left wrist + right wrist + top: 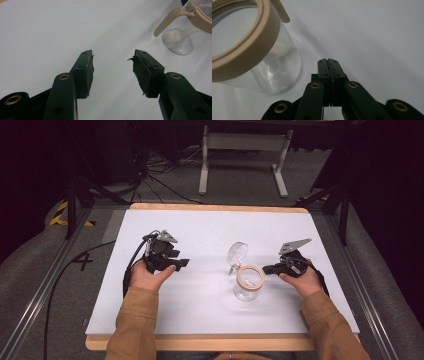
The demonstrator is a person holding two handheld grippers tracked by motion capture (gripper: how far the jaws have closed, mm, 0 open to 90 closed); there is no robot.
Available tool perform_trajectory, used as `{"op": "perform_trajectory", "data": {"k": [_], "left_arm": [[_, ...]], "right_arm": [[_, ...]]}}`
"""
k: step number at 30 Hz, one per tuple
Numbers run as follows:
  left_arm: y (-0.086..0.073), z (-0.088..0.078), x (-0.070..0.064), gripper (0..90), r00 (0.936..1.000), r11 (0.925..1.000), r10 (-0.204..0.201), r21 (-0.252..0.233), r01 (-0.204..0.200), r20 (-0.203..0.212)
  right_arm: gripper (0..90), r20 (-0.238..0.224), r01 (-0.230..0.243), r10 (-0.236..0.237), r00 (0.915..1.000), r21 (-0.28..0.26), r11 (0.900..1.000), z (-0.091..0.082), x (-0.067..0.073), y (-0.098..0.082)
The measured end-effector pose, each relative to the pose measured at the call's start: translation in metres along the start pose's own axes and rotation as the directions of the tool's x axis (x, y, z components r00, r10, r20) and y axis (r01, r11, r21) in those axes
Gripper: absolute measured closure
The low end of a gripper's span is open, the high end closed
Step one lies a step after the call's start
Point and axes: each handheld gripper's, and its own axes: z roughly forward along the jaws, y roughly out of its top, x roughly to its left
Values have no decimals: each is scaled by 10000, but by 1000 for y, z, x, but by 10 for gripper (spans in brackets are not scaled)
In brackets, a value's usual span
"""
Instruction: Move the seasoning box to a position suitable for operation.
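A clear glass jar (246, 291) with a tan rim ring (251, 276) stands on the white table top (200, 310), a little right of the middle. Its round clear lid (238, 253) is tipped up open behind it. My left gripper (182, 263) rests left of the jar, well apart from it, pointing toward it. In the left gripper view my left gripper (112, 66) is open with nothing between the pads, and the jar (200, 17) sits at the upper right. My right gripper (266, 269) is just right of the jar. In the right gripper view my right gripper (328, 61) is shut on nothing, close beside the jar (262, 67).
The table has a wooden border (215, 342). Metal rails (47, 285) run along both sides. Cables lie on the floor (155, 175) behind the table, near a white stand (245, 142).
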Motion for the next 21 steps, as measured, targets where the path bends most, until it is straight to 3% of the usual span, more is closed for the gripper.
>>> {"op": "perform_trajectory", "data": {"k": [13, 21], "left_arm": [[4, -3, -6, 511, 9998, 9998, 183, 87, -183, 64], [5, -4, -7, 511, 9997, 9996, 249, 129, -250, 27]], "right_arm": [[892, -775, 524, -485, 9958, 486, 9974, 15, 14, 6], [891, -740, 635, -583, 9956, 700, 9955, 17, 18, 6]]}}
